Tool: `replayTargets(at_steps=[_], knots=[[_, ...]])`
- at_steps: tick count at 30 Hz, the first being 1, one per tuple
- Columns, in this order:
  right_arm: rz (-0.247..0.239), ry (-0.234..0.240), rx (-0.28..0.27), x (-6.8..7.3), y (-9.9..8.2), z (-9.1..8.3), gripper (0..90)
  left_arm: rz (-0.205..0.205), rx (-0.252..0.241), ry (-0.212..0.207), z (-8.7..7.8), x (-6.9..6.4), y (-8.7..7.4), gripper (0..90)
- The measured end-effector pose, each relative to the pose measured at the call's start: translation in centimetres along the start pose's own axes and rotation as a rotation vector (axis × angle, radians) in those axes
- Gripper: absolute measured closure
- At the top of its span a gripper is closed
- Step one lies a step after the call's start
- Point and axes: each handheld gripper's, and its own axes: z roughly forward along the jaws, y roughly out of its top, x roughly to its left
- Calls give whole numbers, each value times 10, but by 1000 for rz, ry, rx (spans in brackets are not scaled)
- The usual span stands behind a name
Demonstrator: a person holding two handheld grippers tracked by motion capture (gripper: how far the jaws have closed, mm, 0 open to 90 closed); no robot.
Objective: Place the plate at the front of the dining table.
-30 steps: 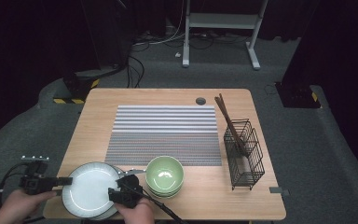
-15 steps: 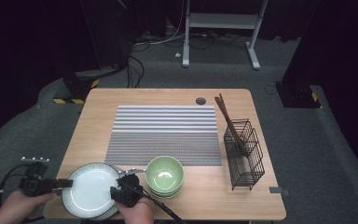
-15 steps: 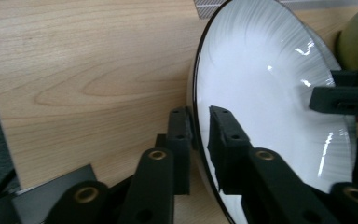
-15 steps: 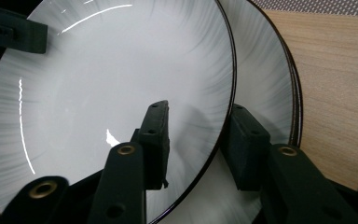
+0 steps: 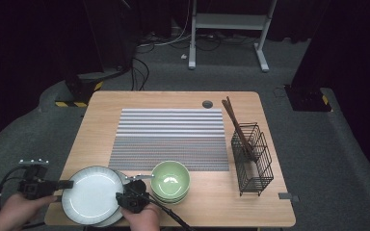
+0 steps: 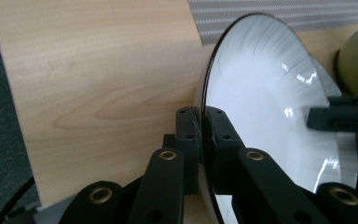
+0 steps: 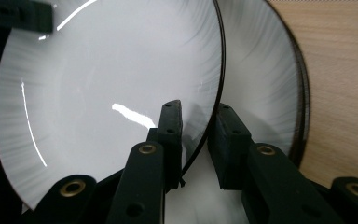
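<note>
We've got the top white plate [image 5: 92, 194] at the near-left bench [image 5: 173, 103] corner, tilted up off the plate stack [image 7: 270, 88] under it. Left gripper [image 5: 58, 184]: jaws clamped on the plate's left rim, rim edge pinched tight between the pads in the left gripper view. Right gripper [image 5: 125, 196]: jaws have just been closing around the right rim, rim sits between them with a small gap showing on one side. Green bowls [image 5: 170, 181] just right of the plates. Farther back: striped mat [image 5: 169, 137], wire basket [image 5: 253, 156] with chopsticks [image 5: 236, 125] at right.
</note>
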Motion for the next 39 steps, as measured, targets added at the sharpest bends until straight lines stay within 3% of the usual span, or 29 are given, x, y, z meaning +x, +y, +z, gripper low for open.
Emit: replayTargets(at_steps=[8, 17, 26, 29, 31, 33, 36, 38, 39], knots=[[18, 28, 0, 0, -1, 1, 687, -13, -7, 9, 2, 1, -2, 842], [37, 34, -10, -1, -1, 2, 682, 13, 40, 16, 5, 2, -10, 806], [41, 42, -18, -1, -2, 3, 676, 32, 40, 26, 8, -1, -11, 802], [4, 49, -28, 0, -3, 3, 643, 30, 47, 11, 8, 0, -11, 771], [-15, 47, -29, 0, -3, 3, 660, 12, 49, -7, 9, -1, -10, 700], [-21, 45, -29, -1, -3, 3, 663, 35, 55, -8, 8, -3, -12, 653], [-24, 44, -28, -2, -3, 2, 670, 50, 52, 5, 8, -3, -12, 671], [-33, 45, -31, -2, -3, 2, 674, 28, 42, 7, 8, -2, -10, 749], [-52, 44, -31, -2, -3, 1, 679, 41, 41, 11, 8, -2, -11, 777]])
